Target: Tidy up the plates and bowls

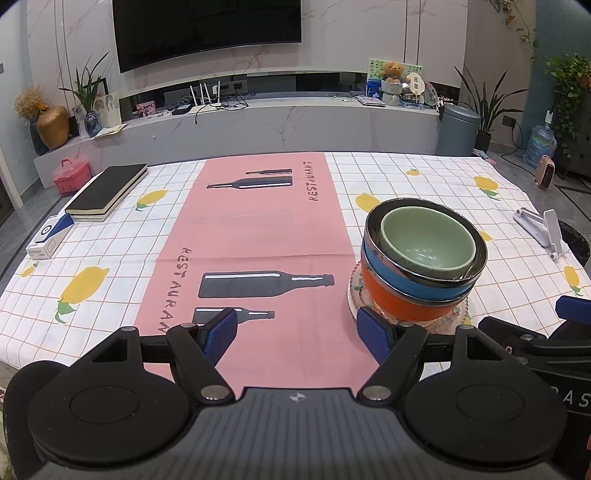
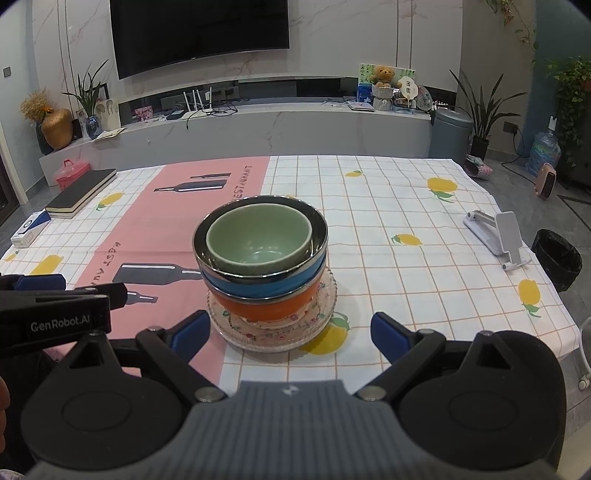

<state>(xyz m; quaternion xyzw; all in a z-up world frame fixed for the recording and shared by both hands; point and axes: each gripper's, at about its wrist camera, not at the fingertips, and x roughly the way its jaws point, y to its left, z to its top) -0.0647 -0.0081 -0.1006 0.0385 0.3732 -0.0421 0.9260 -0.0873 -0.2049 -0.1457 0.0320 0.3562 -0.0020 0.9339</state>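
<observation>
Counter: a counter [image 2: 406,192] under a white checked cloth printed with yellow lemons, its orange grid lines running to every edge in view.
Runner: a pink runner [image 1: 258,229] lies along the cloth, printed with dark bottles and the word RESTAURANT.
Bowl stack: a green bowl [image 2: 258,242] sits inside a blue bowl [image 2: 266,282] with a shiny metal rim, which sits in an orange bowl [image 2: 266,308]; all stand upright.
Plates: the stack rests on a floral plate [image 2: 255,326] lying on a clear glass plate [image 2: 317,328], at the runner's right edge, towards the near side of the counter.
Left gripper: the left gripper [image 1: 295,332] hovers over the runner with jaws wide apart and nothing between them; its right blue pad is just beside the plates.
Right gripper: the right gripper [image 2: 290,332] faces the stack, jaws spread wide, holding nothing; the plates' near edge lies between the pads in this view.
Far left of counter: a black notebook [image 1: 107,194] and a blue-and-white box [image 1: 51,236].
Far right of counter: a white folding stand [image 2: 498,232].
Room: a wall-mounted television [image 2: 199,33] above a long grey marble ledge [image 2: 277,129] with a router, a teddy bear [image 2: 386,75] and a gold vase [image 2: 57,127].
Floor: a grey bin [image 2: 448,134], potted plants, a water bottle and a black bin [image 2: 557,258].
</observation>
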